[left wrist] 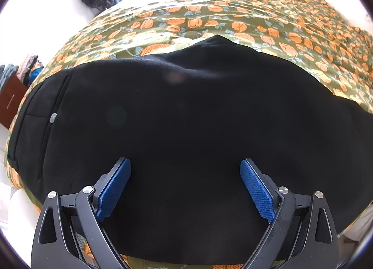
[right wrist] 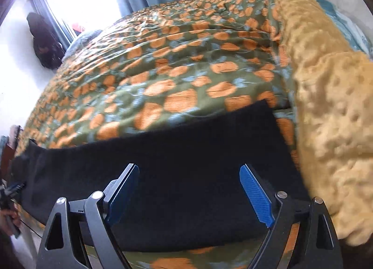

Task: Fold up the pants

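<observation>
Black pants [left wrist: 186,117] flat on bedspread [left wrist: 209,19] beneath both grippers' wide, empty jaws (nothing gripped).

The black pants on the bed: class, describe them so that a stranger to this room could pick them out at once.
Start at the wide bedspread, olive green with orange flowers. Along its near edge, under both open grippers, lie the pants, spread flat. They are the only plain black cloth on the bed, unlike the lumpy mustard-yellow blanket beside one end.
</observation>
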Action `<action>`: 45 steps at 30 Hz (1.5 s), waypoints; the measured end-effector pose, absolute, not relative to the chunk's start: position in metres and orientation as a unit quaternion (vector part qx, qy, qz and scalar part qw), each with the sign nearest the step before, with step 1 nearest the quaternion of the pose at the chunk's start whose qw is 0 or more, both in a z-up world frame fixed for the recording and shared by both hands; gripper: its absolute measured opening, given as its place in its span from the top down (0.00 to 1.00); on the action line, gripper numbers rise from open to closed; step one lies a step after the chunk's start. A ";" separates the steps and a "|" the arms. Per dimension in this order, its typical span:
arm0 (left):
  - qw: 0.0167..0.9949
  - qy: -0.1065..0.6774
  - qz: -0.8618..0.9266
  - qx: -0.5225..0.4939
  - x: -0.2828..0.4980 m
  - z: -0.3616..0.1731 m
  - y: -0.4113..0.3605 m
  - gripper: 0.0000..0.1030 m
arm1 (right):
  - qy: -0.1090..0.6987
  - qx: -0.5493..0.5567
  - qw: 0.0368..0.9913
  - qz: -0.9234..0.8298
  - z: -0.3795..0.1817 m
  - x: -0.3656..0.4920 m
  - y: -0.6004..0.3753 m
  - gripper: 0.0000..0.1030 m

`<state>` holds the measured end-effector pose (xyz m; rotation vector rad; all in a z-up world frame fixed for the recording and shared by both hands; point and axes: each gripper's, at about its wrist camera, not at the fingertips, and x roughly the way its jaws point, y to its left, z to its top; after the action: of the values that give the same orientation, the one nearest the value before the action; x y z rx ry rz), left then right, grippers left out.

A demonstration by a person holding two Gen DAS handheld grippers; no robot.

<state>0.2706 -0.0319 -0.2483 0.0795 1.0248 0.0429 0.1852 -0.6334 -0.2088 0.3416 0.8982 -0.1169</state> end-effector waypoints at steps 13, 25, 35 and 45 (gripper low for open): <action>0.871 0.489 0.023 0.040 0.271 -0.249 -0.033 0.06 | 0.359 0.155 0.920 -0.039 -0.189 0.183 -0.680 0.15; 0.873 0.486 0.022 0.041 0.271 -0.250 -0.033 0.06 | 0.449 0.174 0.876 0.019 -0.230 0.205 -0.708 0.23; 0.873 0.485 0.023 0.042 0.271 -0.251 -0.034 0.05 | 0.515 0.175 0.838 0.032 -0.251 0.210 -0.718 0.49; 0.875 0.482 0.024 0.042 0.271 -0.251 -0.033 0.05 | 0.477 0.191 0.853 0.092 -0.208 0.192 -0.698 0.89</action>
<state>0.2708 -0.0333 -0.2508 0.0875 1.0070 0.0504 0.1919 -0.6984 -0.2079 0.4028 1.0046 0.1927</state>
